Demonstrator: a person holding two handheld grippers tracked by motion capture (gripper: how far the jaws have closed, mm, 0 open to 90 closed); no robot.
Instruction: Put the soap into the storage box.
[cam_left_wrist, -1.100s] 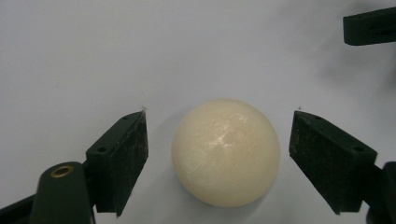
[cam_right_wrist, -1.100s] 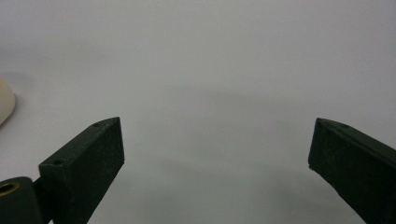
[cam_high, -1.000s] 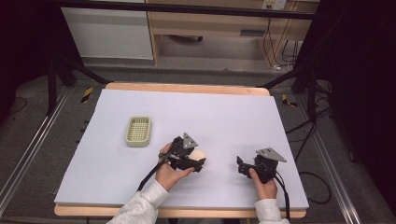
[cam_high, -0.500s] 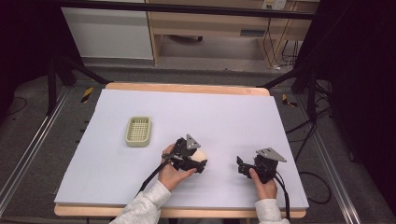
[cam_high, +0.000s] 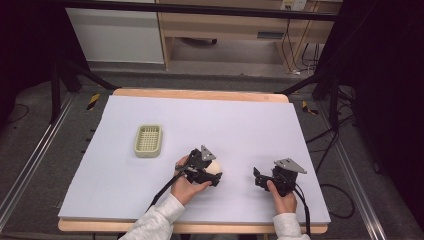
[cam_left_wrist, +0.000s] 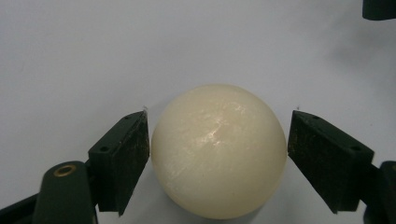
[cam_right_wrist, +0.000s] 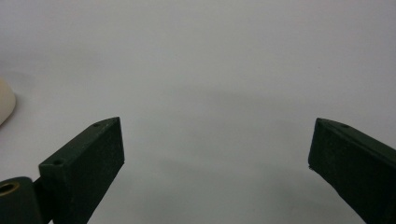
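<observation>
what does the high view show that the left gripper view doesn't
High view alone: the green basket, the right hand-held gripper resting apart from the ball, both hands and sleeves, and the table's wooden edge.

Left gripper view alone: how the left hand-held gripper stands, its jaws flanking the ball, the left pad close against it, a sliver of gap at the right pad.

Both: the cream ball on the white surface.

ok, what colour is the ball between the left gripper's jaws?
Cream, a glossy off-white. The ball shows best in the left gripper view.
</observation>
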